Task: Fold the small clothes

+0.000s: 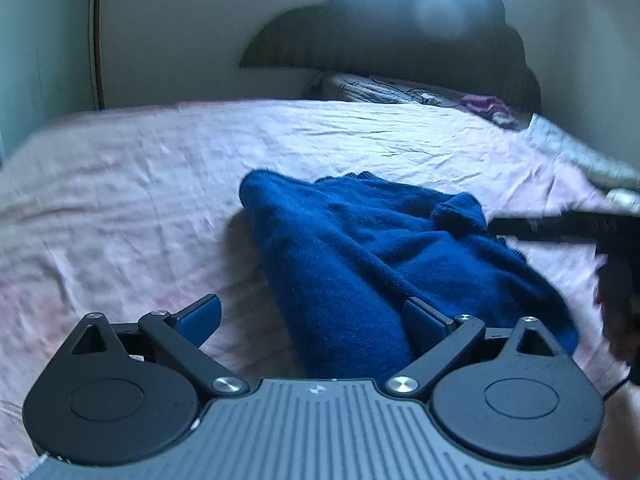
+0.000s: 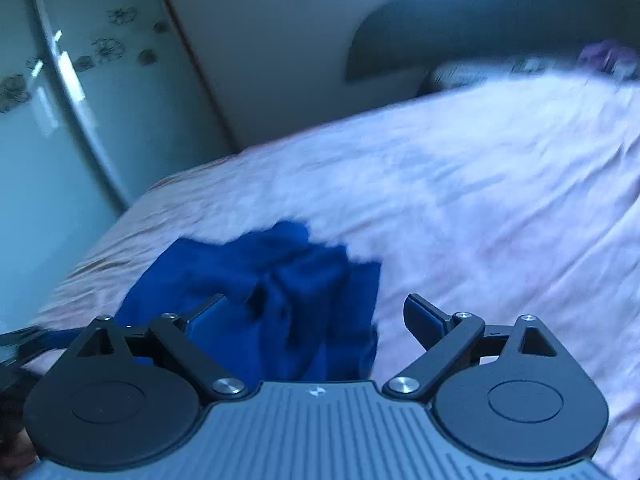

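While both my jaws are standing wide apart and gripping nothing, I am hovering them low over the near end of the sweater [image 1: 380, 256]. My left gripper [image 1: 316, 320] is sitting at its near edge, with cloth running in between the fingers; my right gripper [image 2: 316, 316] is doing the same from the other side, over a bunched fold.

I am judging the sweater as a soft, fuzzy knit: light, limp, not slippery, not fragile, likely to sag and stretch if lifted by one point. I am thinking the hem corners or shoulder seams are the places to pinch, one per gripper.

It is lying crumpled on the bed [image 1: 120, 208], roughly mid-width, near me.

I am counting one sweater, two grippers, one bed. Far off by the headboard [image 1: 400, 40] something purple [image 1: 486, 104] is lying, too blurred to name.
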The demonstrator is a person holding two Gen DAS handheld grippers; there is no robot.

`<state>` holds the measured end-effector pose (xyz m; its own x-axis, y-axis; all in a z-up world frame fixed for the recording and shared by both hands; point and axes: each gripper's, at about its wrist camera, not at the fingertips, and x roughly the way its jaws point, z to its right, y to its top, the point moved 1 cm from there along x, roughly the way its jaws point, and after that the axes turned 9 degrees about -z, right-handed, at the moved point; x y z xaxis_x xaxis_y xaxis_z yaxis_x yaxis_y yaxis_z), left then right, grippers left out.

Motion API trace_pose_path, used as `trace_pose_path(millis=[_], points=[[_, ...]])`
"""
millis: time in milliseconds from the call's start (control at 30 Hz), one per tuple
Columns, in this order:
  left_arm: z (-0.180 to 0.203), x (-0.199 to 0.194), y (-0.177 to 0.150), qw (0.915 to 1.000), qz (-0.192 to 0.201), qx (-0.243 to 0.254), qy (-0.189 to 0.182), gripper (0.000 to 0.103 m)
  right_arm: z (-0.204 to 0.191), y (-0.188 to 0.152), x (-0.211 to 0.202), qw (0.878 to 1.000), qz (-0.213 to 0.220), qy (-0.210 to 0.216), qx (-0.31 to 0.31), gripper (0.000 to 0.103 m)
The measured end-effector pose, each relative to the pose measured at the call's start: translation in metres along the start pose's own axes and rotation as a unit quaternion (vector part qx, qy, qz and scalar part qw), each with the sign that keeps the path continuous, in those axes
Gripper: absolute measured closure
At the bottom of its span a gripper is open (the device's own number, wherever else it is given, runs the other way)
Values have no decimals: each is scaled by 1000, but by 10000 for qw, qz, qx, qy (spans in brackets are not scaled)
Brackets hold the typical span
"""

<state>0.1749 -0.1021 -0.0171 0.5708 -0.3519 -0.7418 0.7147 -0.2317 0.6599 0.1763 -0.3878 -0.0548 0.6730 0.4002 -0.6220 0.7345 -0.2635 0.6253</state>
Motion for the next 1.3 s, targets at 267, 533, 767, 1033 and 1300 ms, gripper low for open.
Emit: trace_pose_path(millis=[267,533,767,1033,1300], points=[[-32,28,-2,9859,-434,-1000,-1270,5,23,-8,14,9936,-579,905,361,7],[-33,39,0,9816,-151,-1187,-1491,9,3,-7,38,9924,-552,1091,168,52],[-21,38,1,9873,-40,-907,-1301,70,9,-13,44,9906,-393,1157,617,73],[-21,7,4,9912,352,-694,-1074,77,-12,-9,25,9887,23,1374,601,74],[-51,-33,29,9904,848,-752,-794,77,-52,19,26,9878,326,1517,159,74]])
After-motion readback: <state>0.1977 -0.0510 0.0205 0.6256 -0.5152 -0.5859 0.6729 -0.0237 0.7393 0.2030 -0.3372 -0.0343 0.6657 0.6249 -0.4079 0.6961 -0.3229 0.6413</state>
